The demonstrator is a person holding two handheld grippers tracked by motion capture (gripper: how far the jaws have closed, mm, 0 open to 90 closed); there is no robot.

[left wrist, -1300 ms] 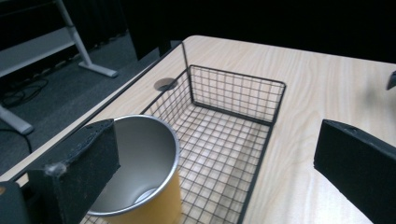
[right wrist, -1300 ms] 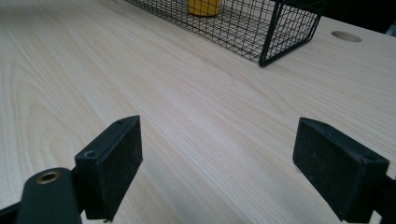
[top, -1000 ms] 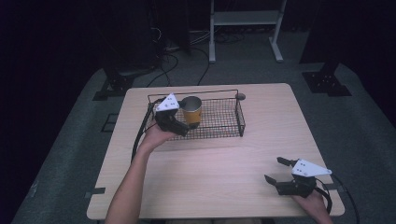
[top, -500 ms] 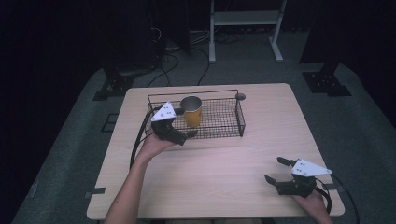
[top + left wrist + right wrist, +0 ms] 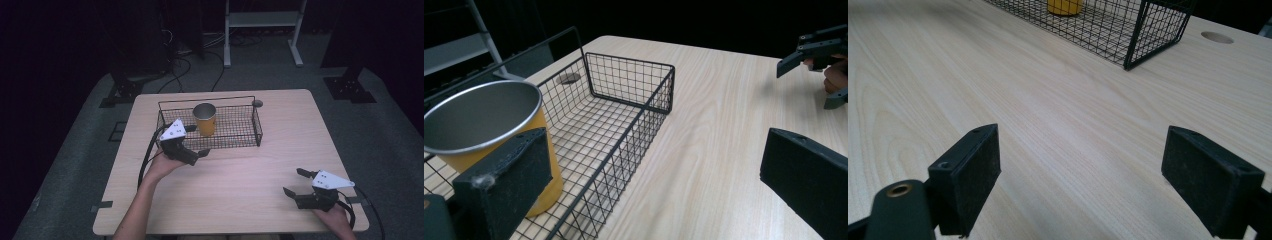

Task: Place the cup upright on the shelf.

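Observation:
An orange cup [image 5: 205, 120] with a silver inside stands upright in the left half of a black wire basket [image 5: 258, 126]. My left gripper [image 5: 196, 141] hovers open just outside the basket's near-left wall, with nothing between its fingers. In the left gripper view the cup [image 5: 489, 125] is close behind the left jaw, inside the basket [image 5: 640, 116], and the gripper [image 5: 654, 192] gapes wide. My right gripper [image 5: 293, 181] rests open near the table's front right corner, and in its own view the gripper [image 5: 1088, 175] is over bare wood, far from the basket [image 5: 1148, 30].
The basket sits at the back middle of a light wooden table [image 5: 235, 185]. A round cable hole [image 5: 257, 103] lies behind the basket's right end. Dark floor, stands and cables surround the table.
My left gripper has let go of the cup, left it standing in the basket, and drawn back toward the person over the near wall. The right gripper has stayed still.

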